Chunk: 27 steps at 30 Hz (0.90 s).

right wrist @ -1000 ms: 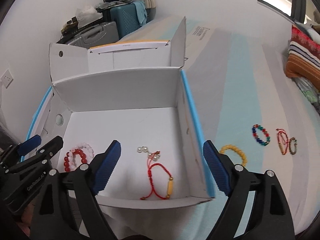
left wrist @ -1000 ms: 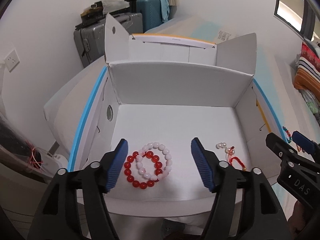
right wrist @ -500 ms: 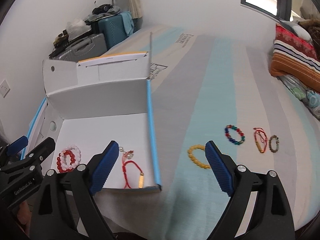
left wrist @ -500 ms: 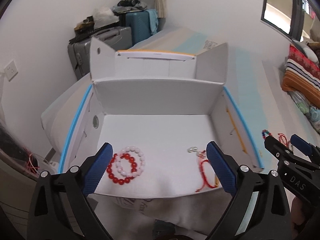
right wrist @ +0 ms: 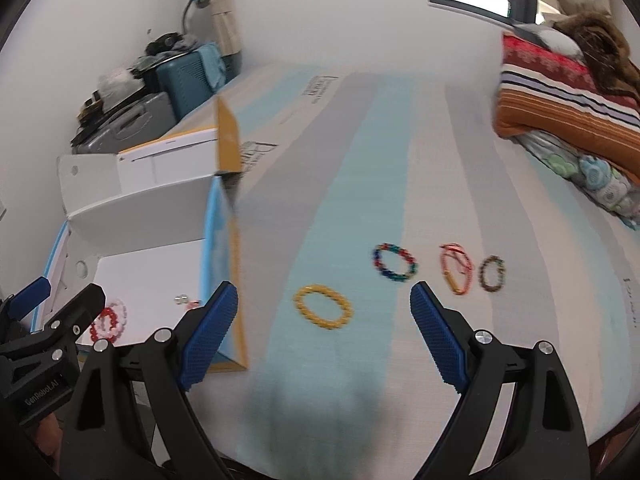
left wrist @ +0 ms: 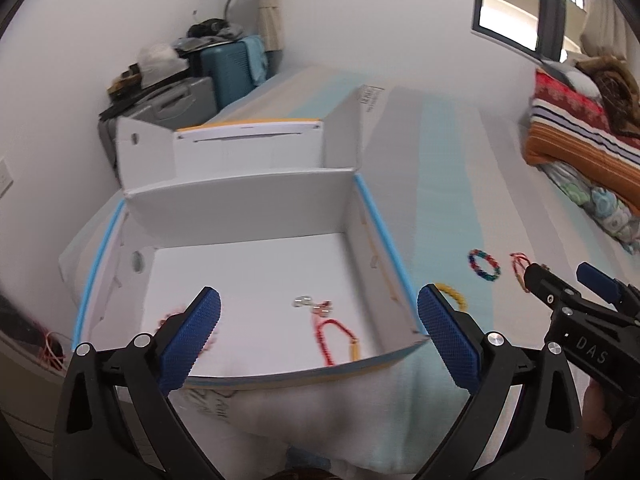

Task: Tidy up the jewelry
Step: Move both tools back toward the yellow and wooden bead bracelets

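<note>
Both grippers have swung away from the white box (left wrist: 256,208) toward the bracelets lying loose on the bed (right wrist: 360,160). My left gripper (left wrist: 318,334) is opening, nothing between its pads; the right gripper (right wrist: 324,330) stands apart and empty above the yellow bracelet (right wrist: 322,306), which lies just beside the box's blue side. Farther along, near the bed's front edge, lie the multicolour bracelet (right wrist: 394,262), red cord bracelet (right wrist: 456,268) and dark bracelet (right wrist: 492,274). I reckon a pad could sink into the soft sheet and push the beads away.

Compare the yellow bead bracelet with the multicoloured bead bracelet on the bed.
The yellow bead bracelet is a single colour; the multicoloured bead bracelet mixes blue, red and green. The yellow one lies nearer the white cardboard box, the multicoloured one farther right. Both lie flat on the striped bedsheet, outside the box.
</note>
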Available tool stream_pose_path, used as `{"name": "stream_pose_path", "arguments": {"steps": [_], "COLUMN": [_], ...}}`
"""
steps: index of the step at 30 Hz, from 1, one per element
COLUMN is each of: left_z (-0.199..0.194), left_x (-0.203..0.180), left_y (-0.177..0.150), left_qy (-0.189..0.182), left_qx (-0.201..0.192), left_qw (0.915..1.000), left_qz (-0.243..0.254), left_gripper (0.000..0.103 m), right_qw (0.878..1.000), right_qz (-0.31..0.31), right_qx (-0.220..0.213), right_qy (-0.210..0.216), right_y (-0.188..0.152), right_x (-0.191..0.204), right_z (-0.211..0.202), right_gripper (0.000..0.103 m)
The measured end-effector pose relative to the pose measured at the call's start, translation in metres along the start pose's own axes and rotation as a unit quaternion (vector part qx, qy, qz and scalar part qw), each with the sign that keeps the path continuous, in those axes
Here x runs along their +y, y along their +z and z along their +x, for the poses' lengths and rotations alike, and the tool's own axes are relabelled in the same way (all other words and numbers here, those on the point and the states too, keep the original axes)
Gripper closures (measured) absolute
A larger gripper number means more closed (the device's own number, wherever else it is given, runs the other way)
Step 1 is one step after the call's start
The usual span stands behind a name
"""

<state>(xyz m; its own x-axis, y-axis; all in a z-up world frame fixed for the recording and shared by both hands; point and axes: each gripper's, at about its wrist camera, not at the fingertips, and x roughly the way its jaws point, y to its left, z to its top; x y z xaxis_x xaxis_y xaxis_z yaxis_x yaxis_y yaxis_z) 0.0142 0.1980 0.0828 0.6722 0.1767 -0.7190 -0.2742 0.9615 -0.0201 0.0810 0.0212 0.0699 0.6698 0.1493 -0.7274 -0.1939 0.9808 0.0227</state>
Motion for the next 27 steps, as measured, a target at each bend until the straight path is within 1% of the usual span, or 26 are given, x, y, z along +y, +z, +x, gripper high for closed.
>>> {"name": "stream_pose_path", "arguments": {"steps": [4, 12, 17, 22, 27], "left_z": [0.004, 0.02, 0.034, 0.052, 0.084], "left_x": [-0.024, -0.08, -0.118, -0.151, -0.176], "left_y": [0.001, -0.003, 0.0, 0.001, 0.002], "left_qy": [-0.02, -0.041, -0.05, -0.063, -0.067], "left_qx": [0.001, 0.009, 0.016, 0.025, 0.044], "left_qw": [0.9997, 0.9982, 0.9964, 0.9943, 0.9925], "left_qz": [0.011, 0.043, 0.066, 0.082, 0.093], "left_gripper": [0.006, 0.006, 0.006, 0.006, 0.006], "right_qw": [1.0, 0.998, 0.996, 0.993, 0.991], "right_qz": [0.014, 0.052, 0.073, 0.094, 0.112], "right_qx": [0.0, -0.002, -0.001, 0.007, 0.017], "right_qy": [-0.014, -0.036, -0.06, -0.072, -0.077], "right_y": [-0.001, -0.004, -0.003, 0.0, 0.002], "right_x": [-0.027, -0.09, -0.129, -0.166, -0.199], "right_z": [-0.003, -0.004, 0.001, 0.014, 0.037], "right_gripper": [0.019, 0.019, 0.019, 0.019, 0.021]}}
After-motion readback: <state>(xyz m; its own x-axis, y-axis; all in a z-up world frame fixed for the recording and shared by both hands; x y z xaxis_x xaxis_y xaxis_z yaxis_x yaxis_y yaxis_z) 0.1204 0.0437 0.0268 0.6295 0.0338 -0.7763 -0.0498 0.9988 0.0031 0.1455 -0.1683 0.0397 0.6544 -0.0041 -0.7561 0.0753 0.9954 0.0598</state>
